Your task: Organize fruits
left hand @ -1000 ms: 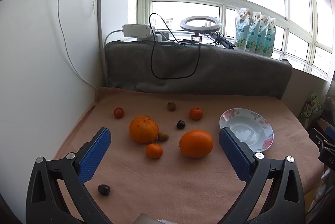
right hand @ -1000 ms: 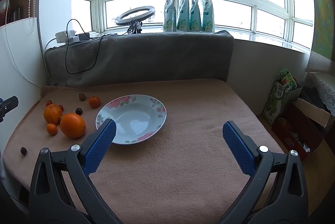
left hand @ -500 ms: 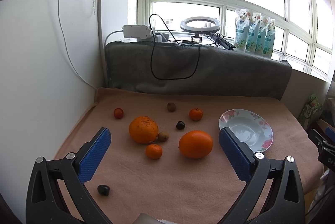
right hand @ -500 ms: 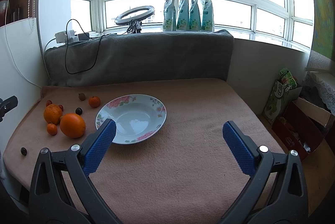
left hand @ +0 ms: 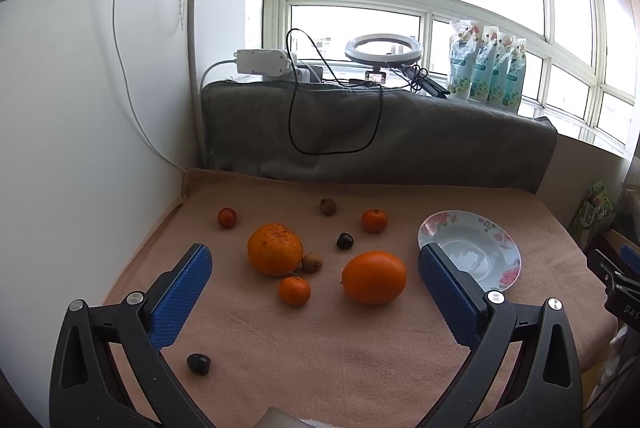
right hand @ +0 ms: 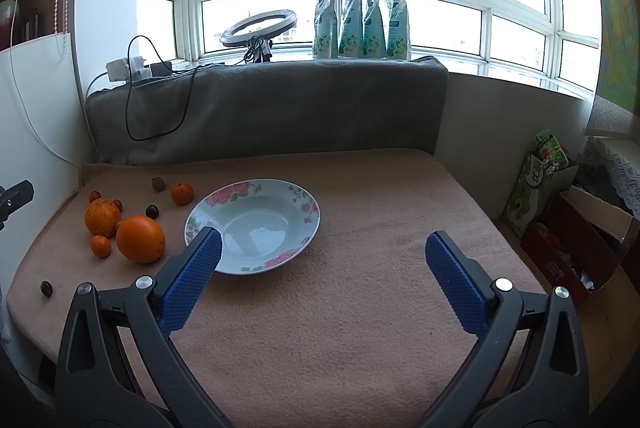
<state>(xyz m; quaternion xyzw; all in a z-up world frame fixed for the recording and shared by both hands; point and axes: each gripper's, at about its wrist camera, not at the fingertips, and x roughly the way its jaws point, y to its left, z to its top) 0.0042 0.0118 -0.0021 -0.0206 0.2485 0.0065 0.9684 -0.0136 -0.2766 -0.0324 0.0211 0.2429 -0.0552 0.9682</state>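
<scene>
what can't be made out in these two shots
- Pale object, left wrist view: cut off by the bottom edge.
- Small brown fruit, right wrist view: nearly hidden behind the big oranges.
- Pouch labels: too small to read.
- Left tool, right wrist view: cut off by the left edge.

- We see a ring light (left hand: 383, 46) and four pouches (right hand: 361, 17) on the windowsill.
- We see a grey blanket (right hand: 280, 108) below, black cable (left hand: 332, 116) draped over it.

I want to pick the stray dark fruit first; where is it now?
In the left wrist view the dark fruit lies alone on the pink cloth, near the front left edge, well apart from the small mandarin.
</scene>
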